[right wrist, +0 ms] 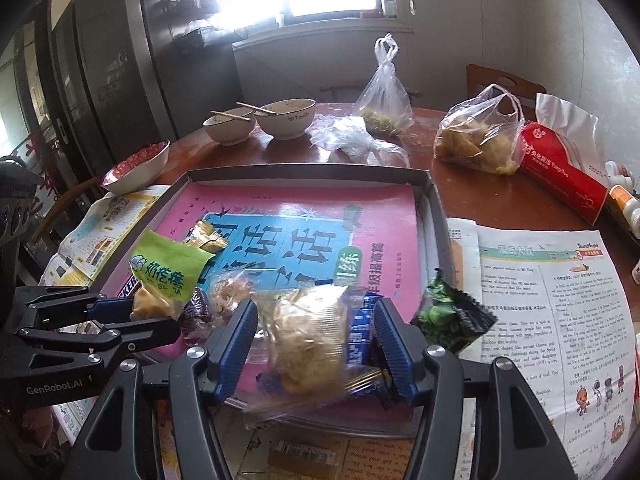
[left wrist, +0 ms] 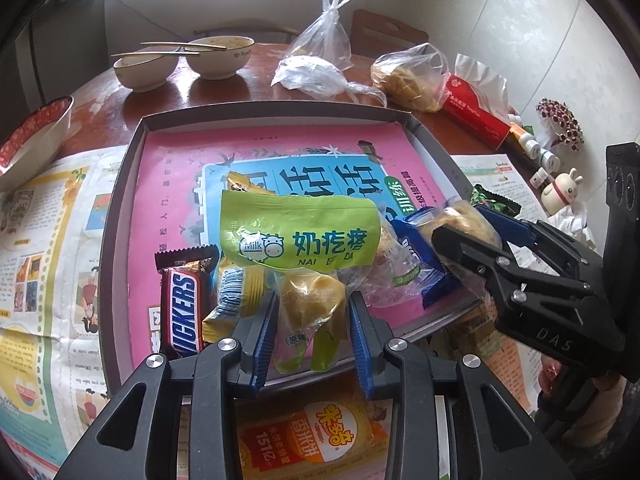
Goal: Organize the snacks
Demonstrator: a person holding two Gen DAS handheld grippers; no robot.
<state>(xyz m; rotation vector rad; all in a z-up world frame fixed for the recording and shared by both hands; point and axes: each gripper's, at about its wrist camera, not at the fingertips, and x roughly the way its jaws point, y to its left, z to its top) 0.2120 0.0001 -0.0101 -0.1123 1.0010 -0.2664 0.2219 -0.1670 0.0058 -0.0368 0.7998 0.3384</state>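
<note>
We read "Milk" on the green milk-candy bag (left wrist: 298, 236) our left gripper (left wrist: 314, 340) pinches over the near tray (left wrist: 132, 168), Snickers bar (left wrist: 185, 308) left, right gripper (right wrist: 314, 344) clamping a blurred, unreadable clear pastry packet (right wrist: 308, 336).

The far half of the tray (left wrist: 138, 168), toward the top of the frame, lies bare and open. Its near edge is crowded: Snickers bar (left wrist: 186, 308), green milk-candy bag (left wrist: 300, 232) and blue packet (left wrist: 420, 256) block the way. Beyond the tray, bowls (left wrist: 220, 56) and plastic bags (left wrist: 324, 36) fill the upper frame; newspaper (right wrist: 552, 304) at right lies flat and free.
</note>
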